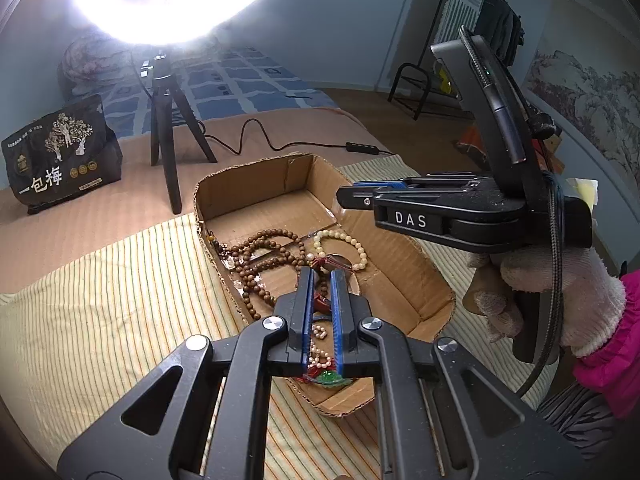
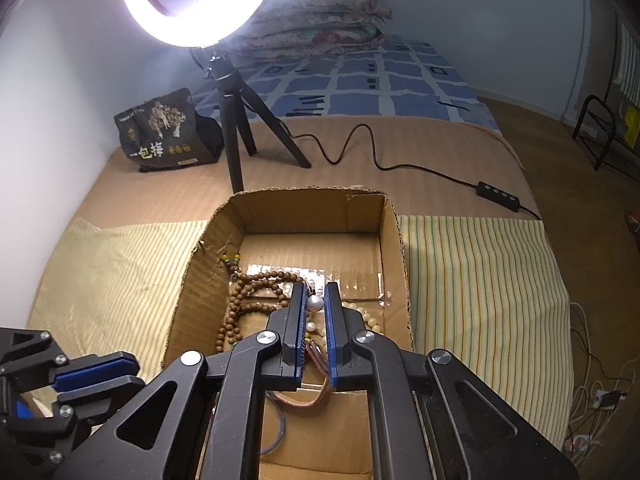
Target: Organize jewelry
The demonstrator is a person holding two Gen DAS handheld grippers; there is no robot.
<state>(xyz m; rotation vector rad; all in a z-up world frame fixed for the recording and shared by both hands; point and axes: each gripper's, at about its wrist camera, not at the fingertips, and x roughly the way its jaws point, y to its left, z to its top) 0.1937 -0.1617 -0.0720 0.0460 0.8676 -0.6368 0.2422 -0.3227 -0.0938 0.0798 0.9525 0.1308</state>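
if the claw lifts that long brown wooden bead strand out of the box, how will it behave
Probably floppy: the brown bead strand lies in loose, overlapping loops on the cardboard box floor, so it should drape and swing. It may snag, since it overlaps the cream bead bracelet area. The round beads could slip between flat pads.

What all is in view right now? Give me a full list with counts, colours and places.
cardboard box: one, brown, open, on the striped cloth
striped cloth: one, yellow-green, over the tan surface
wooden bead strands: brown, count unclear, box's left side
pale bead bracelet: one, cream, in the box
green pendant: one, near end of the box
ring light: one, lit, on a black tripod behind the box
snack bag: one, black, by the wall
cable: one, black, with inline switch
left gripper: fingers shut, over the box
right gripper: fingers nearly shut, over the box
gloved hand: one, white glove, pink sleeve
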